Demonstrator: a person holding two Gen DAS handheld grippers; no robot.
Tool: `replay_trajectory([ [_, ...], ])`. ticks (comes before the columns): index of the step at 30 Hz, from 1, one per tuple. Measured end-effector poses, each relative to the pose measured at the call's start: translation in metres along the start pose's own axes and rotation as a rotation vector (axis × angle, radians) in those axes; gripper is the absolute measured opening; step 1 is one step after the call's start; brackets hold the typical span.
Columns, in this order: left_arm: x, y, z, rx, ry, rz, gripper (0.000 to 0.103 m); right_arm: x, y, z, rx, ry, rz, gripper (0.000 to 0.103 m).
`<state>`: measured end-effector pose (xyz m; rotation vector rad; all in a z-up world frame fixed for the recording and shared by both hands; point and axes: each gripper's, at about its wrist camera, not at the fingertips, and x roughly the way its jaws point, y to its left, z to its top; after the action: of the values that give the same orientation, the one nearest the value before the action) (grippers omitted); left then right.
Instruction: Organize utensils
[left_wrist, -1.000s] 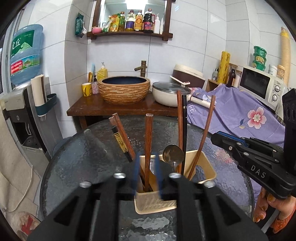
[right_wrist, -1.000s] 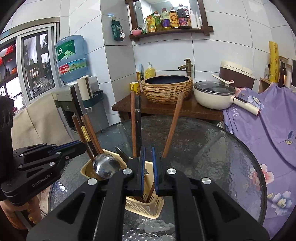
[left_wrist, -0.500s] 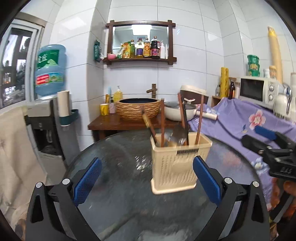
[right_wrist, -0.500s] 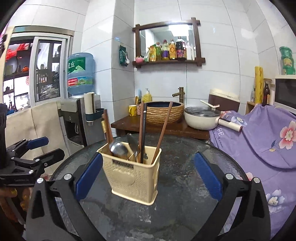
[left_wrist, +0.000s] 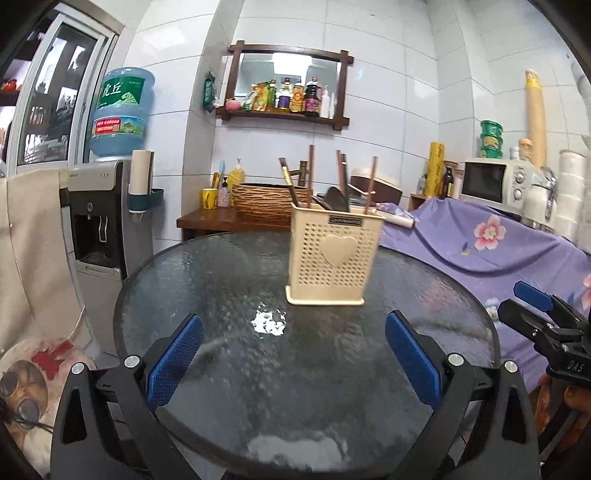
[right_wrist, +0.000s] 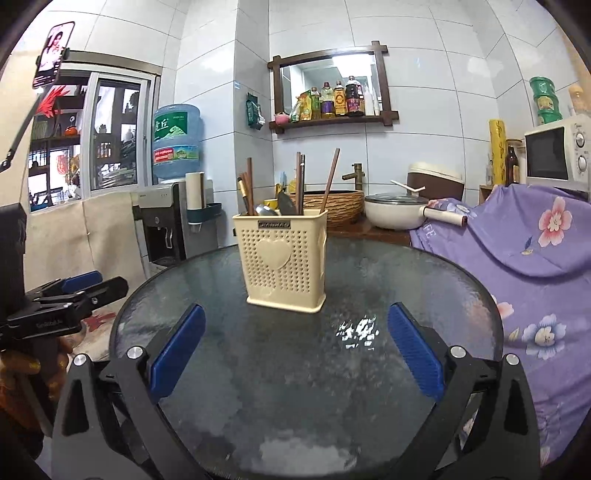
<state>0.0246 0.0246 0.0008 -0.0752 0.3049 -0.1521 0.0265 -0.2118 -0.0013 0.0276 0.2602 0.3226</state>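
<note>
Glass table (left_wrist: 221, 295) bears utensil holder (left_wrist: 334, 254), both claws gaping empty

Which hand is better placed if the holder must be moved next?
Neither by much, perhaps the right. Both grippers, left and right, are open, empty and short of the utensil holder. The right wrist view shows it nearer centre.
</note>
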Motion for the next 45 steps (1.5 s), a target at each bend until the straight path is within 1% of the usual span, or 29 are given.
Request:
replay_trajectory([
  [2,-0.009,-0.005,-0.005,0.006,-0.010,-0.019,0.097,-0.013,0.005,-0.007,-0.016,-0.006,0.003,0.097],
  [7,-0.024,-0.012,-0.016,0.008,-0.012,-0.003,0.097,-0.044,0.016,-0.022,-0.060,-0.048,-0.019,0.097],
  [11,-0.031,-0.015,-0.019,0.014,-0.011,0.017,0.097,-0.056,0.019,-0.024,-0.081,-0.077,-0.039,0.097],
  [15,-0.038,-0.019,-0.017,0.030,-0.028,0.020,0.097,-0.058,0.017,-0.021,-0.068,-0.074,-0.026,0.097],
  [24,-0.039,-0.022,-0.018,0.046,-0.019,0.037,0.097,-0.057,0.009,-0.021,-0.029,-0.053,-0.013,0.097],
  [35,-0.038,-0.026,-0.019,0.047,-0.002,0.033,0.097,-0.054,0.009,-0.021,-0.030,-0.040,-0.013,0.097],
  [45,-0.039,-0.027,-0.018,0.060,-0.007,0.043,0.097,-0.055,0.010,-0.021,-0.032,-0.041,-0.010,0.097],
])
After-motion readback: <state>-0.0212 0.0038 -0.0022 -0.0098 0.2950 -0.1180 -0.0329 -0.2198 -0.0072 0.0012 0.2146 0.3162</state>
